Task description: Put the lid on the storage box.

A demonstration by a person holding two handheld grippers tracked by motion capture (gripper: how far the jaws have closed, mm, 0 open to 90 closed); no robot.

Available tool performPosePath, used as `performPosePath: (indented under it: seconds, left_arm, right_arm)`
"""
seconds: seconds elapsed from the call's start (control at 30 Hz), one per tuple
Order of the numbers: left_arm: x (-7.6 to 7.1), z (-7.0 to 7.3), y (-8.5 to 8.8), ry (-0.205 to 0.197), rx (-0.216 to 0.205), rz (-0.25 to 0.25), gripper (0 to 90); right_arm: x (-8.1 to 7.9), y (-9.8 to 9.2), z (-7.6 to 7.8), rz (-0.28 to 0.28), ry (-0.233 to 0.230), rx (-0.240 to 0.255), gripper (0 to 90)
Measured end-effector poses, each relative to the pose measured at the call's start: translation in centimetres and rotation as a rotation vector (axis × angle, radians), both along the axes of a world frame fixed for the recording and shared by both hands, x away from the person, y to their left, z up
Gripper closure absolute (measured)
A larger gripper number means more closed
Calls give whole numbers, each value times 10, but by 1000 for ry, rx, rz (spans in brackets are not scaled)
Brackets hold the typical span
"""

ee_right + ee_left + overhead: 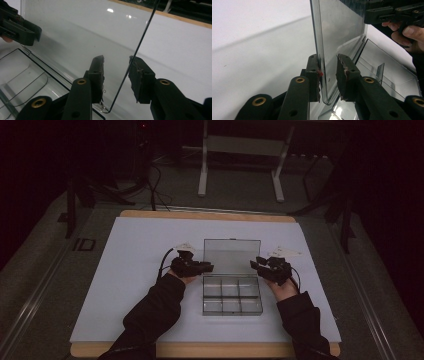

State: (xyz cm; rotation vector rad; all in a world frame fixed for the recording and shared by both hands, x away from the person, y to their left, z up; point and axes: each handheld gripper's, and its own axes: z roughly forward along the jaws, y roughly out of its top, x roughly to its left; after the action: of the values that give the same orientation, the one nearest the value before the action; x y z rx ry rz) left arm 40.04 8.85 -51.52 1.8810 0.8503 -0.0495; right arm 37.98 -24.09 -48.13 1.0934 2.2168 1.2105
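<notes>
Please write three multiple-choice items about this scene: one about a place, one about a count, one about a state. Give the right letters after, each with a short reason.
1. Where does the clear box stand?
A. on the white table, between the two grippers
B. on the floor behind the table
C. at the table's far left corner

2. How many compartments does the box have?
A. two
B. six
C. nine

3. How is the lid of the box?
A. shut flat
C. taken off and laid aside
B. raised upright

Answers:
1 A: in the high view the left gripper and the right gripper flank the box.
2 B: the dividers make two rows of three.
3 B: the lid stands up, and each gripper view shows a lid edge between open jaws.
</notes>
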Motion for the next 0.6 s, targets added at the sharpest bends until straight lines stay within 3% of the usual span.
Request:
performPosePath:
  seconds: [0.4,0.6]
  left_arm:
    - [-9,11,4,-51,14,19,767]
    - [-16,17,2,-84,51,10,758]
  right_arm:
    - [-7,-8,5,32,-13,8,737]
    - [-15,-13,8,56,-18,9,772]
